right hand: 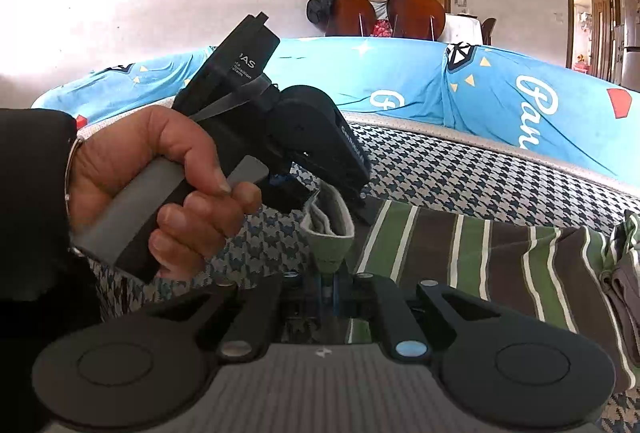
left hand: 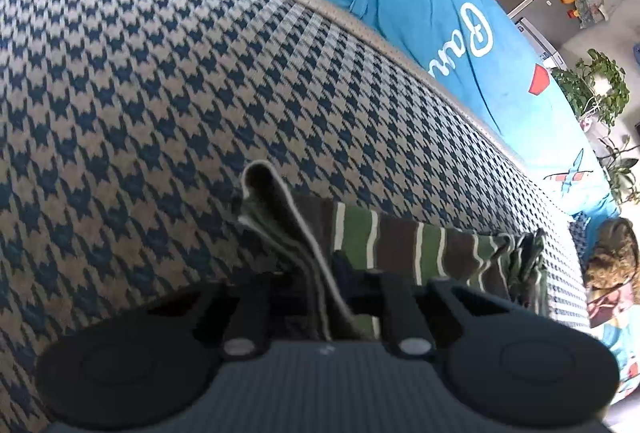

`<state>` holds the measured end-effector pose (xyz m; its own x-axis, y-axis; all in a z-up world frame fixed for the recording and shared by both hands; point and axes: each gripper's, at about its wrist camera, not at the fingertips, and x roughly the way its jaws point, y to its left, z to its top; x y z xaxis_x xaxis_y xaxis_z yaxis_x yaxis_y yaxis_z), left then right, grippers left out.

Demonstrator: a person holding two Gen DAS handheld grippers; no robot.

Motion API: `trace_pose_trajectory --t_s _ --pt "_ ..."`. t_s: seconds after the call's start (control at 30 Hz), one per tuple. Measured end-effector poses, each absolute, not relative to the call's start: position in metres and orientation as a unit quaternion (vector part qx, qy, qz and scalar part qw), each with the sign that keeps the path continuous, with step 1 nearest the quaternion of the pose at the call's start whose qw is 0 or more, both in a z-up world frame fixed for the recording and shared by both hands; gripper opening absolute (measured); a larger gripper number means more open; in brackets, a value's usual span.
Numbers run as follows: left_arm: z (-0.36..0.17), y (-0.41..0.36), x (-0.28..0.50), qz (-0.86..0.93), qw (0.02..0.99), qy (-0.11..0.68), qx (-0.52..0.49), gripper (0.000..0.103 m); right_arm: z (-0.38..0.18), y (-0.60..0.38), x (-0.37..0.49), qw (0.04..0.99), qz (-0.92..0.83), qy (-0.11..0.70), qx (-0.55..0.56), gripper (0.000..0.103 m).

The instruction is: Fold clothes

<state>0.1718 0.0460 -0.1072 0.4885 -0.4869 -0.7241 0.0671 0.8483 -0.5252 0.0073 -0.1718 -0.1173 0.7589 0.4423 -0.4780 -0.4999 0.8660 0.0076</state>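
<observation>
Gripper pair working one garment: both are pinching the striped shirt [right hand: 500, 265] at its pale ribbed hem, close together. Left gripper [left hand: 320, 297] is clamping a bunched fold of that edge, its jaws drawn in on the cloth; right gripper [right hand: 330, 293] is biting a neighbouring loop of the same hem, jaws together on it. In the right wrist view a hand [right hand: 160, 177] is squeezing the grey handle of the other tool, just above the hem.

Landmark: the houndstooth sofa seat [left hand: 160, 81]. The shirt is lying across the seat's near part, mostly flat, green-brown stripes showing, with a rumpled heap at its far end. The held edge is standing up off the seat.

Judgement: a fold is in hand. The body is spreading flat, but the heaped end looks unsquared, so the garment is not yet reading as a tidy packet. How many folds it already carries, the pictures are not settling.

Around the seat: a blue printed cover [left hand: 460, 13] is draping the backrest behind it; potted plants [left hand: 596, 89] are standing beyond its end. Nothing is lying on the open seat between shirt and backrest; only the heaped end is looking likely to drag.
</observation>
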Motion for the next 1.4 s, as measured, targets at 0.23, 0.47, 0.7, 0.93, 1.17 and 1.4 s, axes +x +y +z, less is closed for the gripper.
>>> trace_pose_trajectory --t_s 0.23,0.47,0.7,0.93,1.17,1.4 --pt "-0.086 0.013 0.164 -0.188 0.853 0.432 -0.226 0.007 -0.112 -0.187 0.002 0.947 0.225 0.223 -0.056 0.007" --pt "-0.050 -0.042 0.162 -0.221 0.863 0.398 -0.219 0.007 -0.101 -0.215 -0.012 0.962 0.184 0.197 -0.044 0.007" --pt "-0.019 -0.105 0.148 -0.259 0.866 0.384 -0.189 0.007 -0.087 -0.264 -0.021 0.979 0.109 0.174 -0.009 0.007" --pt "-0.016 -0.170 0.150 -0.293 0.858 0.390 -0.161 0.007 -0.086 -0.304 -0.026 0.984 0.033 0.175 0.019 0.007" --pt "-0.038 -0.228 0.162 -0.314 0.844 0.415 -0.128 0.008 -0.091 -0.344 -0.027 0.977 -0.038 0.195 0.075 0.007" --pt "-0.062 -0.258 0.170 -0.325 0.830 0.439 -0.114 0.033 -0.107 -0.384 -0.024 0.947 -0.097 0.246 0.183 0.013"
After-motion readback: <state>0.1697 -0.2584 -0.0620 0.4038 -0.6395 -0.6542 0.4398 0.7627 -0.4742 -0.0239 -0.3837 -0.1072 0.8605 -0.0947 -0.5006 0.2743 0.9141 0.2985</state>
